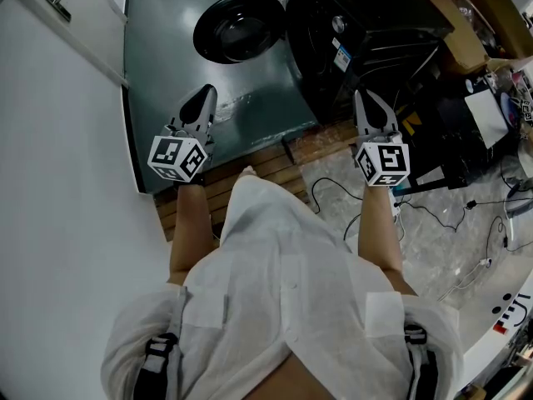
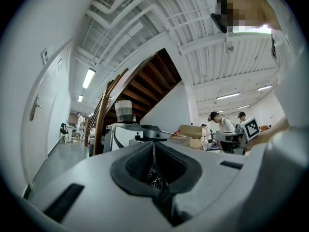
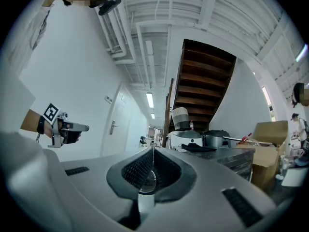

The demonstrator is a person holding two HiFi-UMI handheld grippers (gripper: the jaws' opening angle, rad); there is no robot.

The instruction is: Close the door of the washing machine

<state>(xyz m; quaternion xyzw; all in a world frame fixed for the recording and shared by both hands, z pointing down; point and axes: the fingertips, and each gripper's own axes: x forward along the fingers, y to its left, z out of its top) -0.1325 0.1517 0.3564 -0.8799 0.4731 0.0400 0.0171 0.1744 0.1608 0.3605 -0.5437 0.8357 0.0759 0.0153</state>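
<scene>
In the head view the dark washing machine [image 1: 354,36] stands ahead at the upper middle, and its round door [image 1: 240,27] hangs swung open to its left. My left gripper [image 1: 205,94] is held level below the door, apart from it. The right gripper [image 1: 365,98] is held in front of the machine's lower front, touching nothing. In the left gripper view the left gripper [image 2: 153,147] has its jaws together with nothing between them. The right gripper [image 3: 153,150] looks the same in the right gripper view. The left gripper [image 3: 65,128] also shows there at the left.
A white wall with a door [image 1: 58,73] runs along the left. Wooden slats [image 1: 250,173] lie on the floor under me. Cables [image 1: 441,211] trail over the pale floor at the right, near cardboard boxes [image 1: 458,23] and clutter. A wooden staircase [image 3: 203,76] rises ahead.
</scene>
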